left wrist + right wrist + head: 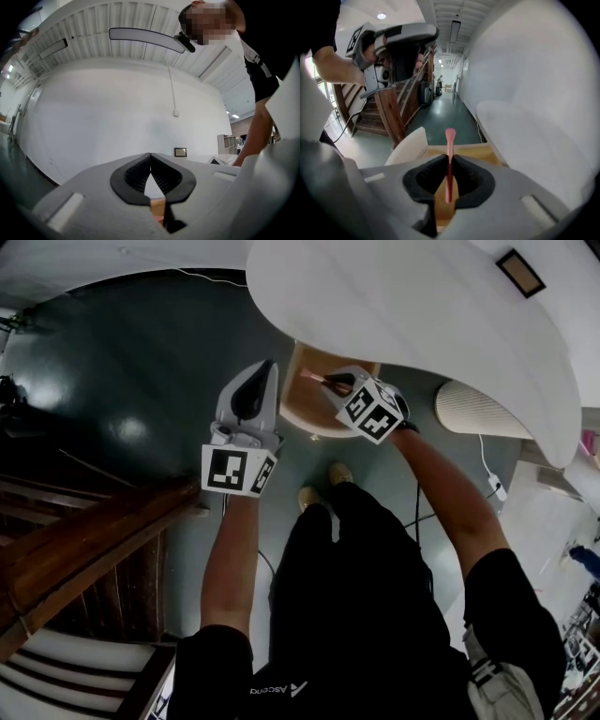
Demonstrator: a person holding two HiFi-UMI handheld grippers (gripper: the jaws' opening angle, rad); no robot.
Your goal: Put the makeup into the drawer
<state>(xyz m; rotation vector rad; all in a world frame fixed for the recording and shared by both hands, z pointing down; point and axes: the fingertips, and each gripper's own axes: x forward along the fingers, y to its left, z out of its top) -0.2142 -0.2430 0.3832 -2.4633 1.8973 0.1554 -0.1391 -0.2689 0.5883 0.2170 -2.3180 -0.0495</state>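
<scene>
A thin pink makeup brush (450, 140) sticks out between the jaws of my right gripper (450, 158), which is shut on it. In the head view that gripper (330, 382) holds the brush (314, 378) over the open wooden drawer (298, 413) under the white table (422, 315). The drawer's wooden floor (476, 152) and white front (410, 145) lie just below the brush. My left gripper (269, 368) hovers left of the drawer. Its jaws (150, 154) are shut on nothing and point up at a white wall.
A wooden staircase (84, 549) stands at the left on the dark green floor. A white ribbed appliance (473, 409) and a cable with a plug (494, 486) lie right of the drawer. The person's feet (323, 486) stand just before the drawer.
</scene>
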